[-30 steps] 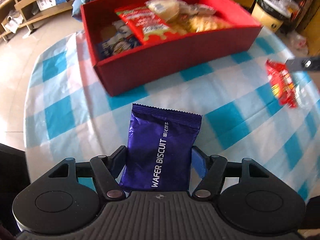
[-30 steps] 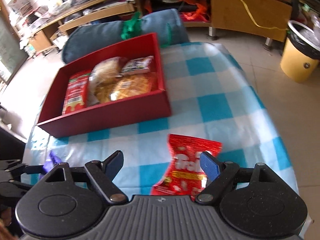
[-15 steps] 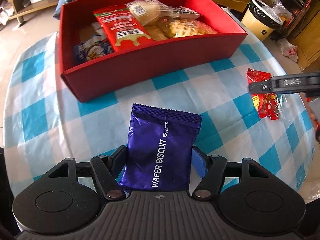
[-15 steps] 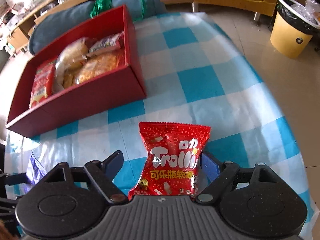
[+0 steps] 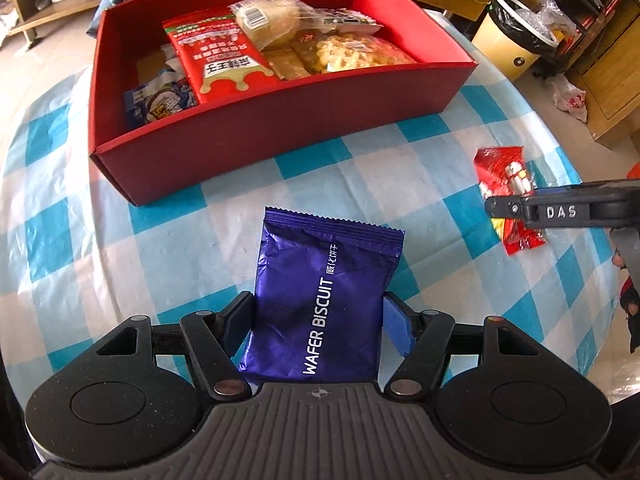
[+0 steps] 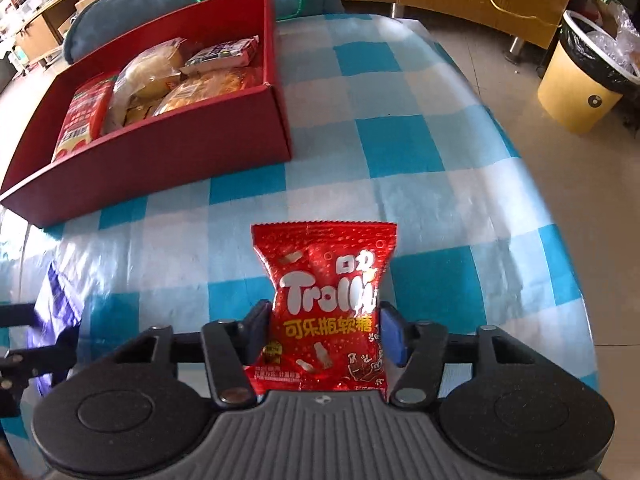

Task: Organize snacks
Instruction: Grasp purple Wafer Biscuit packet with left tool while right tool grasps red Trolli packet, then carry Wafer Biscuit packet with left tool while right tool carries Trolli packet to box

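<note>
My left gripper (image 5: 318,316) is shut on a purple wafer biscuit packet (image 5: 324,292), held above the blue checked tablecloth (image 5: 120,240) in front of the red box (image 5: 280,120). The box holds several snack packets. In the right wrist view my right gripper (image 6: 324,330) points down at a red gummy packet (image 6: 328,280); its jaws are closing, and both pads touch the packet's pinched sides. From the left wrist view, the same red gummy packet (image 5: 504,172) lies at the right under a finger of the right gripper (image 5: 560,212). The purple wafer biscuit packet (image 6: 52,308) shows at the left edge.
The red box (image 6: 160,160) stands at the far left of the table. A yellow waste bin (image 6: 576,88) is on the floor beyond the table's right edge. A blue cushion (image 6: 160,12) lies behind the box, with wooden shelves further back.
My right gripper came down over the red gummy packet and its jaws narrowed onto it. My left gripper kept the purple packet and drifted slightly towards the box.
</note>
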A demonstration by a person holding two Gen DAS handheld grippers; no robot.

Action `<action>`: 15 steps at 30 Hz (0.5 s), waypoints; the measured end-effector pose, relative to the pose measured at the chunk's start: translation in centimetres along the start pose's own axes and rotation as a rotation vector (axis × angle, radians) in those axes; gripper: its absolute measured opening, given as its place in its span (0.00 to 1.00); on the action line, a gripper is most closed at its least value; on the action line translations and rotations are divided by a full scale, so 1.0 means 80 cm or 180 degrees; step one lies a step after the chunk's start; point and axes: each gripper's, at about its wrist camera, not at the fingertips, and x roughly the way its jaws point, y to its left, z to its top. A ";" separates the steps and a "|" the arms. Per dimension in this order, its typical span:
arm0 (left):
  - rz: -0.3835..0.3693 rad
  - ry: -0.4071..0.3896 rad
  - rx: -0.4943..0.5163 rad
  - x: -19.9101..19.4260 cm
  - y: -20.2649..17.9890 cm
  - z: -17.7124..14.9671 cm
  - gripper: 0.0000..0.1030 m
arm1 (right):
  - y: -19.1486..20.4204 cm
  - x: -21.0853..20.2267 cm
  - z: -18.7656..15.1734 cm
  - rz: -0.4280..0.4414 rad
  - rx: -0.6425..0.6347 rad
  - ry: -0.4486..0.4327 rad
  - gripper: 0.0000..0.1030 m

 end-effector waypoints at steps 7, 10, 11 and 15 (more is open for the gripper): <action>-0.0016 -0.0090 0.0033 -0.007 -0.009 0.002 0.72 | 0.018 -0.019 -0.006 0.0021 -0.0153 -0.0079 0.44; -0.0015 -0.0098 0.0006 -0.009 -0.007 0.002 0.72 | 0.022 -0.021 -0.011 0.0087 -0.0176 -0.0084 0.42; -0.0013 -0.0098 0.0002 -0.009 -0.006 0.003 0.72 | 0.022 -0.022 -0.012 0.0116 -0.0170 -0.0076 0.41; -0.0006 -0.0063 -0.0029 -0.007 -0.003 0.003 0.72 | 0.021 -0.014 -0.013 0.0128 -0.0089 -0.0049 0.41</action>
